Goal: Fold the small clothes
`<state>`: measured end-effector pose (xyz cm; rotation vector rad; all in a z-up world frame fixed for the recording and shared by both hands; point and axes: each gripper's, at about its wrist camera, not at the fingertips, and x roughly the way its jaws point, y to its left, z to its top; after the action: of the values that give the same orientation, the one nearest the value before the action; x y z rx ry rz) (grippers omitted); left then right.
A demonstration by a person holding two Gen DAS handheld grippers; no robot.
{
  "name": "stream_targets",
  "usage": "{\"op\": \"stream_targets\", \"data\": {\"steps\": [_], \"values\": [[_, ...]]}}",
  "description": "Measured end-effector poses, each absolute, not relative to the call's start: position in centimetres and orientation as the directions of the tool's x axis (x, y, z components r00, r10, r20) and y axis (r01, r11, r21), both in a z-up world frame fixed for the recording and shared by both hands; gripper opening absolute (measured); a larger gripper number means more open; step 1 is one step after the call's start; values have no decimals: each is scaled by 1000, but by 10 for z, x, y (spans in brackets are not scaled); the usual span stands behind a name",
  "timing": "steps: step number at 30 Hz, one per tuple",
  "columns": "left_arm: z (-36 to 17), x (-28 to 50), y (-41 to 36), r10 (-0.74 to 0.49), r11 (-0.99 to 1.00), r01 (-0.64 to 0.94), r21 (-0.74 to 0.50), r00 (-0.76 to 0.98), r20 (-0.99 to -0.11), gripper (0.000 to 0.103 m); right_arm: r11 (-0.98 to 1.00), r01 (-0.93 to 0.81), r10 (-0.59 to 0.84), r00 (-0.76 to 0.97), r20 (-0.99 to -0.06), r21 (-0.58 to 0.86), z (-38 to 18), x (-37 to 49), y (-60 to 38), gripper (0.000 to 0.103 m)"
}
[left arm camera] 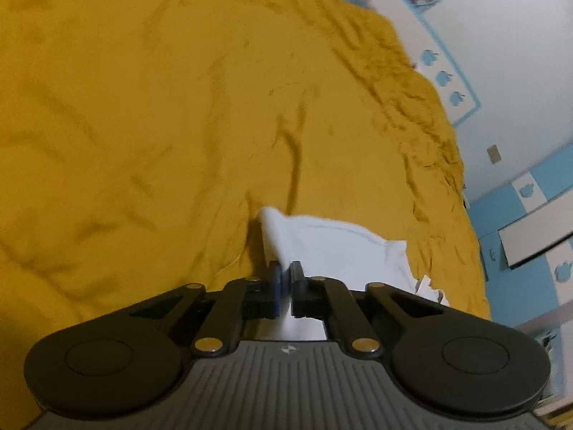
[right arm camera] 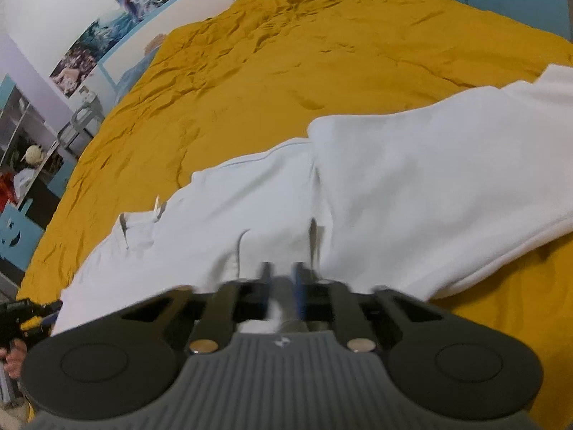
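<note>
A white garment (right arm camera: 394, 186) lies spread on the yellow bedspread (right arm camera: 286, 53), with one part folded over another and a small pocket or tag (right arm camera: 139, 229) at its left. My right gripper (right arm camera: 283, 276) sits at the garment's near edge, shut on a bunch of its white fabric. In the left wrist view a corner of the same white garment (left arm camera: 340, 247) rises from the bedspread (left arm camera: 143, 125). My left gripper (left arm camera: 285, 274) is shut on that fabric, which runs down between the blue-padded fingers (left arm camera: 275, 279). The left gripper (right arm camera: 25, 313) also shows at the right wrist view's lower left edge.
The wrinkled yellow bedspread covers a wide bed that reaches to a white and blue wall (left arm camera: 519, 71) with posters (right arm camera: 107, 32). Shelves with clutter (right arm camera: 25, 150) stand beyond the bed's left side. A person's hand (right arm camera: 14, 358) shows at the lower left edge.
</note>
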<state>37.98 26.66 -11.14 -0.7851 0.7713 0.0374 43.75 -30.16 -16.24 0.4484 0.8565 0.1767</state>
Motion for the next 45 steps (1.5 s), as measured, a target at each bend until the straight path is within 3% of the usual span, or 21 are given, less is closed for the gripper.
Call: {"op": "stream_targets", "data": {"steps": [2, 5, 7, 11, 16, 21, 26, 29, 33, 37, 39, 41, 45], "values": [[-94, 375, 265, -235, 770, -228, -596, 767, -597, 3, 904, 7, 314, 668, -675, 428, -161, 435, -297, 0], [-69, 373, 252, -186, 894, -112, -434, 787, -588, 3, 905, -14, 314, 696, -646, 425, -154, 429, -298, 0], [-71, 379, 242, -124, 950, -96, -299, 760, -638, 3, 914, -20, 299, 706, -642, 404, -153, 429, -296, 0], [-104, 395, 230, -62, 980, -97, -172, 679, -732, 5, 927, 0, 271, 689, -673, 374, -165, 437, -292, 0], [-90, 380, 236, -25, 970, -160, -185, 689, -724, 10, 938, 7, 246, 692, -679, 347, -162, 433, -293, 0], [-59, 350, 213, -54, 987, -68, -144, 707, -705, 10, 960, -94, 251, 706, -663, 264, -143, 418, -279, 0], [-68, 325, 177, -75, 997, 31, -71, 631, -772, 10, 977, -177, 211, 689, -694, 121, -147, 407, -254, 0], [-89, 313, 164, -33, 999, 35, -16, 560, -828, 10, 982, -177, 172, 650, -740, 73, -159, 403, -249, 0], [-94, 311, 163, 2, 1000, 17, 14, 545, -838, 14, 981, -189, 145, 621, -770, 32, -172, 396, -250, 0], [-72, 307, 160, 36, 999, -26, 26, 550, -834, 14, 982, -178, 167, 622, -765, 69, -164, 393, -260, 0], [-58, 300, 160, 7, 1000, -12, 0, 583, -812, 14, 982, -149, 187, 637, -748, 119, -151, 386, -275, 6], [-42, 290, 153, 4, 1000, -8, 0, 618, -786, 14, 978, -117, 205, 652, -730, 171, -139, 376, -296, 22], [-21, 284, 138, 24, 999, -40, -3, 647, -762, 18, 969, 0, 181, 685, -705, 249, -116, 356, -360, 23]]}}
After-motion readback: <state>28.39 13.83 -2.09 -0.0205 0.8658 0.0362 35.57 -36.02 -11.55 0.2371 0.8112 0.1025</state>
